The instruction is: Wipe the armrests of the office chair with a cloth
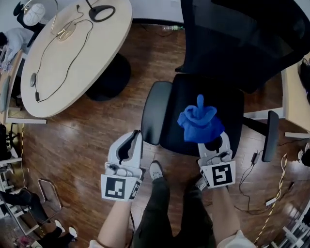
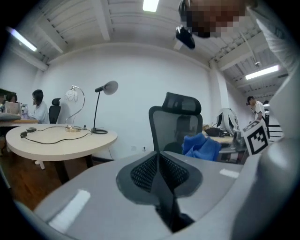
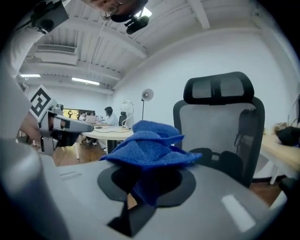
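Note:
The black office chair (image 1: 208, 97) stands in front of me, with its grey left armrest (image 1: 156, 112) and its dark right armrest (image 1: 271, 135). My right gripper (image 1: 213, 143) is shut on a bunched blue cloth (image 1: 199, 123), held above the front of the seat. In the right gripper view the cloth (image 3: 150, 147) spills over the closed jaws, with the chair (image 3: 220, 122) behind it. My left gripper (image 1: 135, 140) is shut and holds nothing, just in front of the left armrest. The left gripper view shows the chair back (image 2: 176, 124) and the cloth (image 2: 201, 144) to the right.
A round beige table (image 1: 72, 53) with a desk lamp (image 1: 100, 12) and cables stands to the left. A desk edge (image 1: 290, 97) lies to the right, with cables (image 1: 271, 193) on the wooden floor. My legs and shoes (image 1: 156, 170) are below the chair. People sit at far desks (image 2: 37, 105).

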`<act>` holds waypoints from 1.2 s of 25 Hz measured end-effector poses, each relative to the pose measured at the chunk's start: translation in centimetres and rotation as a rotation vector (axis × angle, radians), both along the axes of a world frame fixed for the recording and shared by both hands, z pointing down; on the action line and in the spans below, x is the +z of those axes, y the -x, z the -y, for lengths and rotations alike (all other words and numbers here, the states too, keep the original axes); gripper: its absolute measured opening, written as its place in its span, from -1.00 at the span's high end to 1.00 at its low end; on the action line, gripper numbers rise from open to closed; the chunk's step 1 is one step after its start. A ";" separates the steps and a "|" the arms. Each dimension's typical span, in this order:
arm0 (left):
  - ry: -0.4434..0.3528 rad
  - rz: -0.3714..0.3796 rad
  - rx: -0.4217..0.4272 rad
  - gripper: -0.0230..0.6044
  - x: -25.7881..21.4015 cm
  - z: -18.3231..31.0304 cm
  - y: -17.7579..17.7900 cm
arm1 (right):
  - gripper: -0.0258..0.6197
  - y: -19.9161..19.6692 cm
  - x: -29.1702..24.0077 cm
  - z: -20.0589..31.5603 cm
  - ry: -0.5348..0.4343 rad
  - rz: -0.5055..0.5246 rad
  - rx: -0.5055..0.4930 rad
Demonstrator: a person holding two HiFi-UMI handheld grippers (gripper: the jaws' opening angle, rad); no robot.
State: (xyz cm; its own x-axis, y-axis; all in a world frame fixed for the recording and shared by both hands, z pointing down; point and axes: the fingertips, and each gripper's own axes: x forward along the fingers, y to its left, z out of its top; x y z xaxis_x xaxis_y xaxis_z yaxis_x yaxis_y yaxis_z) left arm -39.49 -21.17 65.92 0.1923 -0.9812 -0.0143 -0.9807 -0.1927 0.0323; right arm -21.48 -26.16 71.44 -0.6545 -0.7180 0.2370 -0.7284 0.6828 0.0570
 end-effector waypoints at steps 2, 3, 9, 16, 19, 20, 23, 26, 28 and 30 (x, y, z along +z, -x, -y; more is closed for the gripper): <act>-0.041 0.035 -0.028 0.61 0.4 0.4 0.0 | 0.64 0.0 2.7 1.1 -0.031 -0.027 0.003; -0.045 0.053 -0.044 0.60 0.8 0.7 0.1 | 0.64 0.3 4.6 1.4 -0.008 -0.062 0.004; -0.033 0.121 -0.067 0.61 3.7 2.2 -1.3 | 0.64 3.7 12.1 3.4 0.047 -0.039 -0.039; 0.348 0.226 -0.026 0.61 8.8 1.8 -0.7 | 0.65 8.5 16.1 7.3 -0.068 0.090 -0.114; 0.366 0.210 -0.033 0.61 9.2 2.3 -1.0 | 0.65 9.7 18.5 8.0 -0.026 0.107 -0.119; 0.373 0.202 -0.040 0.60 9.4 2.5 -1.0 | 0.65 9.8 18.6 8.1 -0.032 0.113 -0.116; 0.387 0.175 -0.063 0.61 9.6 3.1 -0.8 | 0.65 10.0 19.2 8.2 -0.040 0.105 -0.108; 0.385 0.143 -0.065 0.61 9.6 3.4 -0.8 | 0.65 10.5 22.9 8.6 0.004 0.033 -0.103; 0.390 0.128 -0.070 0.61 9.6 3.4 -0.8 | 0.65 11.0 27.7 9.2 0.093 -0.031 -0.092; 0.393 0.115 -0.077 0.61 9.6 3.4 -0.8 | 0.65 11.4 32.7 9.6 0.192 -0.076 -0.087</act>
